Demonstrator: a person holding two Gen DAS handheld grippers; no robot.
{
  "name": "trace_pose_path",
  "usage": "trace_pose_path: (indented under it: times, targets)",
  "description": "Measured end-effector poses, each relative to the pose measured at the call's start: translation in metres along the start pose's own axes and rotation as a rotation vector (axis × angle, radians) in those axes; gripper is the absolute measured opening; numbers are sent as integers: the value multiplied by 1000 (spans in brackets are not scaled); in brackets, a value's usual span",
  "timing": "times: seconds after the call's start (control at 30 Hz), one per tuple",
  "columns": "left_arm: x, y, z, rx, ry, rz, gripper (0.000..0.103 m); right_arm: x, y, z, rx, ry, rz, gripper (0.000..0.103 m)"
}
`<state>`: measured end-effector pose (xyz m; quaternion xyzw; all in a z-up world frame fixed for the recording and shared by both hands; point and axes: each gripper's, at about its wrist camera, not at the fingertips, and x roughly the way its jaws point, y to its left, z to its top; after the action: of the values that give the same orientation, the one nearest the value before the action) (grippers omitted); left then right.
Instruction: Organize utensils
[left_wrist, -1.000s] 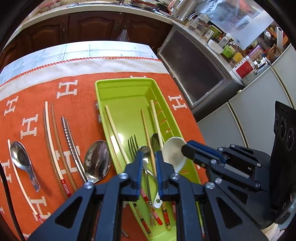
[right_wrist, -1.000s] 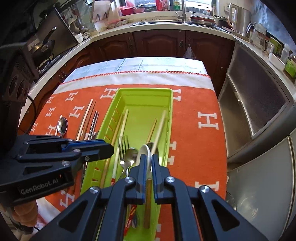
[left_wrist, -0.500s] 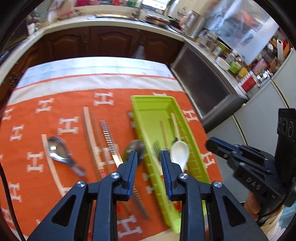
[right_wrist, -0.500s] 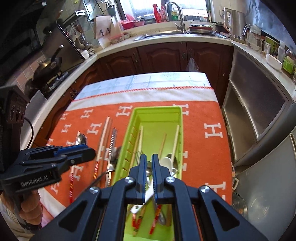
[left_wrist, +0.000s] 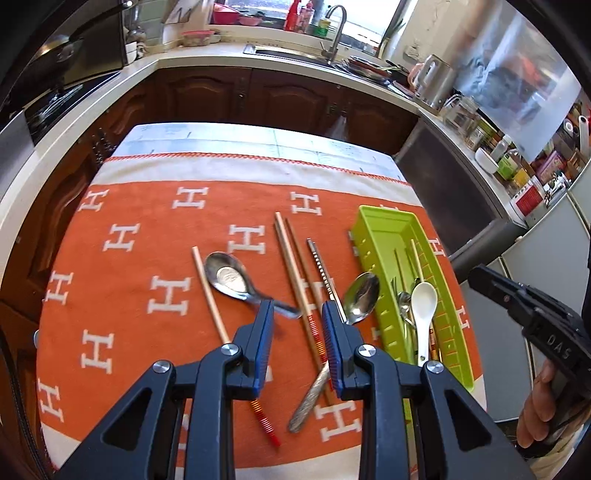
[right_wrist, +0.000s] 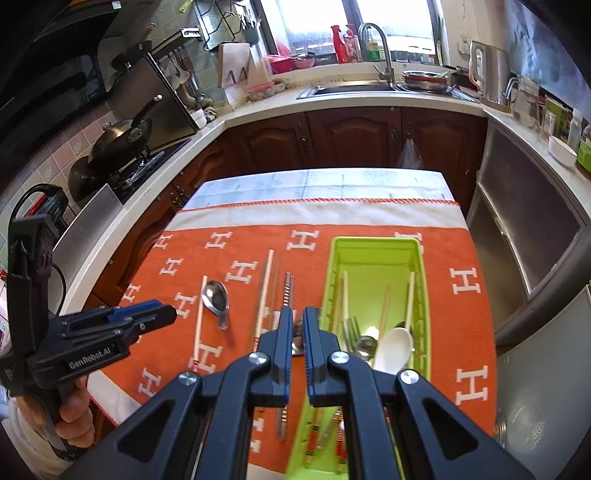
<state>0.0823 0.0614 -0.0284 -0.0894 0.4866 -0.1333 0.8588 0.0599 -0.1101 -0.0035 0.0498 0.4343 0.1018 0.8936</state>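
Note:
A lime green utensil tray (left_wrist: 373, 225) (right_wrist: 373, 245) lies on the orange cloth and holds a white spoon (left_wrist: 423, 301) (right_wrist: 393, 347), a fork, metal spoons and chopsticks. Loose on the cloth to its left are a metal spoon (left_wrist: 227, 275) (right_wrist: 216, 295), a second metal spoon (left_wrist: 362, 295), a pair of wooden chopsticks (left_wrist: 291, 258) (right_wrist: 266, 284), a metal chopstick (left_wrist: 323, 266) (right_wrist: 287, 288) and a single chopstick (left_wrist: 208, 291). My left gripper (left_wrist: 297, 308) is open and empty above the loose utensils. My right gripper (right_wrist: 294, 315) is nearly closed and empty, above the tray's left edge.
The orange cloth (left_wrist: 147, 236) covers a table whose far edge (left_wrist: 240, 138) faces dark wood cabinets. A sink and counter (right_wrist: 354, 88) run along the back. A stove with pans (right_wrist: 122, 147) is at the left. Appliances (right_wrist: 528, 236) stand at the right.
Both grippers have pulled back and up from the tray. The left gripper has swung left over the loose utensils and opened wider. The right gripper has opened slightly.

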Motion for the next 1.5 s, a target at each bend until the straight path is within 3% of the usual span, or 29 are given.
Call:
trace_pose_path:
  times: [0.43, 0.7, 1.2, 1.5]
  targets:
    - [0, 34, -30, -8, -8, 83, 29, 12, 39, -11, 15, -13, -12, 6]
    - [2, 56, -49, -66, 30, 100, 31, 35, 46, -39, 32, 78, -13, 6]
    - [-46, 63, -63, -73, -37, 122, 37, 6, 72, -42, 3, 44, 28, 6]
    - [-20, 64, -59, -70, 10, 110, 37, 17, 61, -47, 45, 83, 25, 6]
